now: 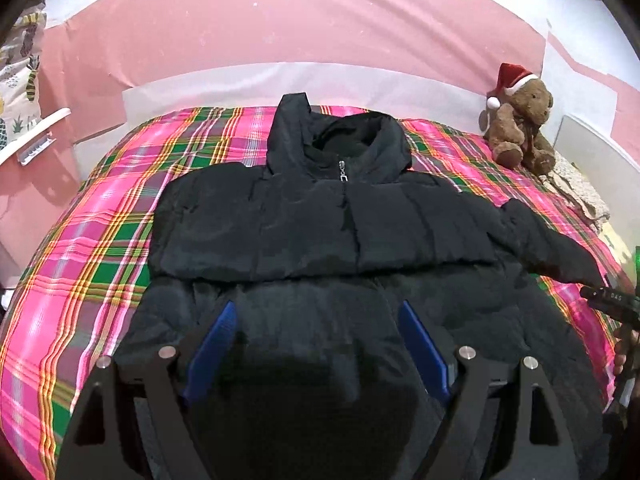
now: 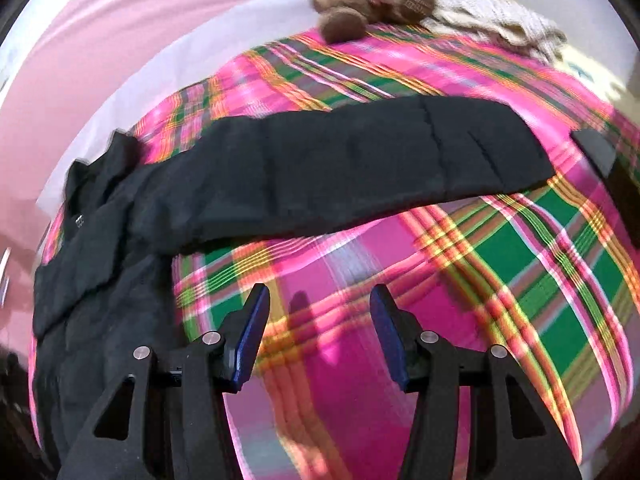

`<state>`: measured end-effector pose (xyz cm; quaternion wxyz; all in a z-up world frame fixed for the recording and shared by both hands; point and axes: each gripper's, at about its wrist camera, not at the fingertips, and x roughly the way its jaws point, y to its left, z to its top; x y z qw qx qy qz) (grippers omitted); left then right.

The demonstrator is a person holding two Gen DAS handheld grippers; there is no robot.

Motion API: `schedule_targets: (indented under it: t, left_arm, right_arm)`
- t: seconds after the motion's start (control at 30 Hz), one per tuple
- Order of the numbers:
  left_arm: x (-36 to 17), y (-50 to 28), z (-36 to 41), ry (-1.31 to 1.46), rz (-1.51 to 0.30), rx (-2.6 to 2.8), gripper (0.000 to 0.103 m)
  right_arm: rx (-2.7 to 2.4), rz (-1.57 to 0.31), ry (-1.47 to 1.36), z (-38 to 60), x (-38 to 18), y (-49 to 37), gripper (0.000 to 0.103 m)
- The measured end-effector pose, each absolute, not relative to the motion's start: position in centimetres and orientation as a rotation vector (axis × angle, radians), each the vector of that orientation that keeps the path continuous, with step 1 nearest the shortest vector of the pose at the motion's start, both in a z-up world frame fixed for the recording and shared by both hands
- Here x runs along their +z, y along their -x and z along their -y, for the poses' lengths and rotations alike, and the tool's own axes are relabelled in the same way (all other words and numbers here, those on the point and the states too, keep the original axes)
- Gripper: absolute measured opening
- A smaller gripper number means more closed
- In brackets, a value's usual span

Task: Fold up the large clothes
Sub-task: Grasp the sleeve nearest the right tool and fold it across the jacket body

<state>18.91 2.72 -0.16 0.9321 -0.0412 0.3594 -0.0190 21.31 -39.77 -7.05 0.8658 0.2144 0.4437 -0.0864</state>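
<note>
- Blue-padded jaws of the left gripper (image 1: pixel 316 316) stand wide apart at the bottom of the left wrist view, gripping nothing, over the lower body of a black puffer jacket (image 1: pixel 340 220).
- Zipped to the collar, the jacket lies front up at centre frame on a pink and green plaid bedspread (image 1: pixel 92 240), one sleeve across the chest, hood toward the pink wall (image 1: pixel 280 20).
- At the upper right, a brown teddy bear (image 1: pixel 520 128) in a red Santa hat sits on the bed.
- Seen from the right wrist, the right gripper (image 2: pixel 320 308) is open over bare plaid at bottom centre, nothing between its jaws; the jacket's other sleeve (image 2: pixel 360 160) stretches across mid-frame.
</note>
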Motion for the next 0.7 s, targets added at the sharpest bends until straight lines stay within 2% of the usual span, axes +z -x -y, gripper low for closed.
schedule_targets:
  t: [0.13,0.57,0.63,0.7]
  left_arm:
    - [-1.4,-20.7,-2.7,0.078,-0.756,-0.035,0.084]
    - [-4.7,-23.4,-3.6,0.098,-0.822,-0.005,0.084]
    - [-4.8,-23.3,-3.6,0.1,-0.824,-0.004,0.083]
    - [-4.5,-23.1,-3.6,0.099,-0.819,-0.004,0.083]
  right_arm:
    - [-0.214,-0.949,-0.532,42.4,-9.0,-23.3,0.053]
    - [-0.261,-0.795,-0.774,47.1,-9.6,-26.5,0.052]
    - [-0.28,-0.807,-0.749,47.1,-9.4,-26.9,0.024]
    - [-0.271,-0.812,-0.743,46.7,-8.9,-27.3,0.016]
